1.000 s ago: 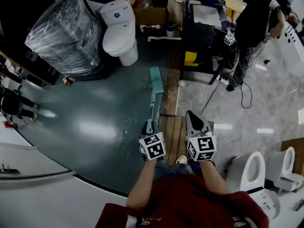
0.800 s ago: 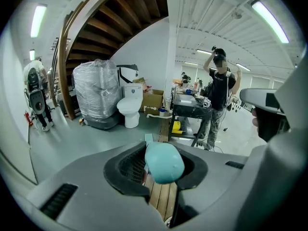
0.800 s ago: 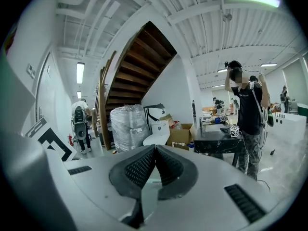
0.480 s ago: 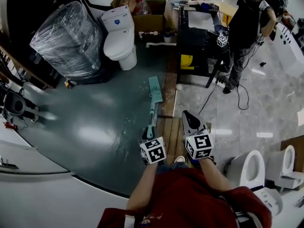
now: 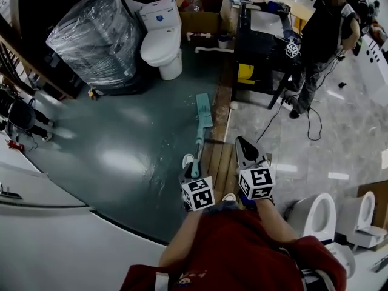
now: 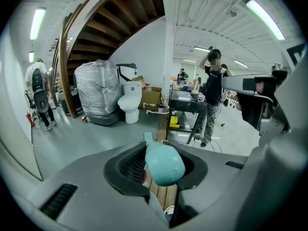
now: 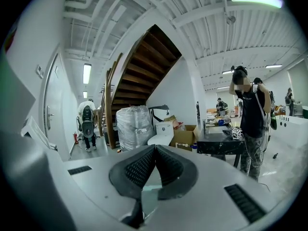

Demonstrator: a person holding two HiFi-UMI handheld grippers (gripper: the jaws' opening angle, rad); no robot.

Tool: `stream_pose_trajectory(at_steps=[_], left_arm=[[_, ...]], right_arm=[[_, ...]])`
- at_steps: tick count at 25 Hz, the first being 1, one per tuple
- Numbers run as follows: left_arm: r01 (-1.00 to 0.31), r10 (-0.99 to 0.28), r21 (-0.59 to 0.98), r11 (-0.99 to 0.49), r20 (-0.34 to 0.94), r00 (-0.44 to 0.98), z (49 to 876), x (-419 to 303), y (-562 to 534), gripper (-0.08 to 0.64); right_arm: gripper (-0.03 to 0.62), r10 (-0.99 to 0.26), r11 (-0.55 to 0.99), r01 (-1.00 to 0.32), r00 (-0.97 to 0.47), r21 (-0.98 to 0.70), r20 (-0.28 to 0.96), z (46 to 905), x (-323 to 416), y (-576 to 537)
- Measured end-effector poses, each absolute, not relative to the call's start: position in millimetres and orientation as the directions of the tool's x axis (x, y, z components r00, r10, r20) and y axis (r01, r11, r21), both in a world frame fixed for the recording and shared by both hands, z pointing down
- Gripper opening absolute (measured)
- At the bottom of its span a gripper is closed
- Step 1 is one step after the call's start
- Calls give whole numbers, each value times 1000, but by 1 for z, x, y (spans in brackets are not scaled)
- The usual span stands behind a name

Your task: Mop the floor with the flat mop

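The flat mop lies with its teal head (image 5: 202, 110) on the dark green floor, close to the wooden strip. Its thin handle (image 5: 196, 143) runs back toward me into my left gripper (image 5: 191, 164). In the left gripper view the rounded teal handle end (image 6: 164, 163) sits between the pads, so my left gripper (image 6: 161, 150) is shut on the mop handle. My right gripper (image 5: 242, 143) hovers beside it over the wooden planks, apart from the mop. In the right gripper view the jaws of my right gripper (image 7: 155, 148) meet at the tips with nothing between them.
A white toilet (image 5: 162, 38), a plastic-wrapped bundle (image 5: 97, 38) and a cardboard box (image 5: 203, 14) stand at the far side. A black table (image 5: 264, 41) and a standing person (image 5: 324, 35) are on the right. More toilets (image 5: 315, 220) stand lower right. A cable (image 5: 309, 126) crosses the marble floor.
The mop head has slid a little toward me on the dark floor and the head view has shifted slightly. Both grippers keep their hold and spacing.
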State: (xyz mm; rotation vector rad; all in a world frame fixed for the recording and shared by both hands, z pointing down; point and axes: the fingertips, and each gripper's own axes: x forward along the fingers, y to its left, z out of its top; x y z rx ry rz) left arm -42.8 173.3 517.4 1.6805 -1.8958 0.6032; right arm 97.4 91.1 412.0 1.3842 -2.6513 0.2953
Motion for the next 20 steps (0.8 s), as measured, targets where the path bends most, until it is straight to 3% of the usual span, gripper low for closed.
stream_pose_trajectory(at_steps=[20], left_arm=[[-993,-748,25,114,660,-69,525,-45,146,121]], right_arm=[[17,-783,549,-825,-564,-134,260,436,89,68]])
